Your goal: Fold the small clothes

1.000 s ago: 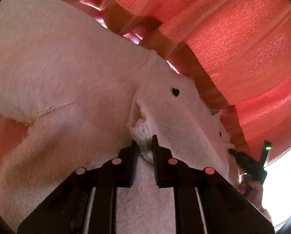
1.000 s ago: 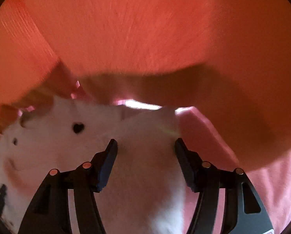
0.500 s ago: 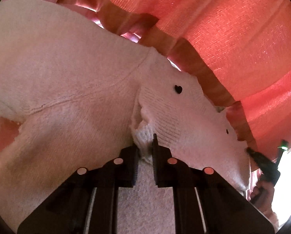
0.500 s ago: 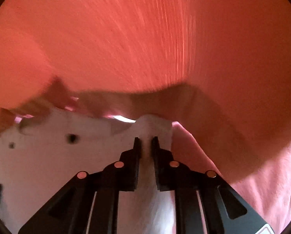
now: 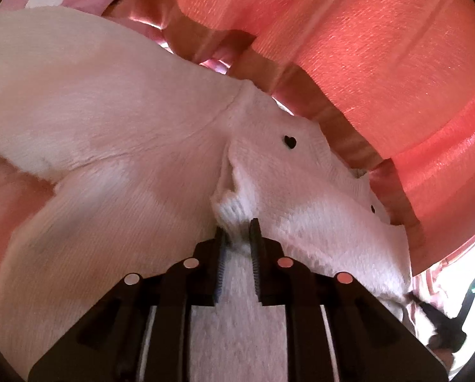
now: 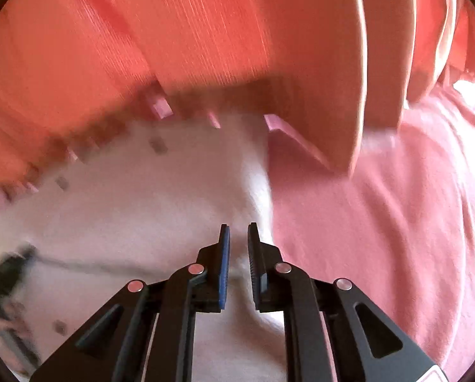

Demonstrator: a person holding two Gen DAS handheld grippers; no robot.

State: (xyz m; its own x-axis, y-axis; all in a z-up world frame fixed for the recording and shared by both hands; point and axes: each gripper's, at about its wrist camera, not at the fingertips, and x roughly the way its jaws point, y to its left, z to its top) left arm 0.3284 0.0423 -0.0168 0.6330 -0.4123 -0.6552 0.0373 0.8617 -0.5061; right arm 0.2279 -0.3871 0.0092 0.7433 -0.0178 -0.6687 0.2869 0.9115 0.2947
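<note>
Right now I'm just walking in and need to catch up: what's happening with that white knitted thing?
A person is folding a small white knit sweater with tiny black hearts, using two handheld grippers. The left gripper is shut on a bunched ribbed edge of the knit. The right gripper is shut on another edge, next to the pink sheet below. Red curtains hang behind. The right view is blurred. The fold isn't finished; the garment is bunched, not flat.
</note>
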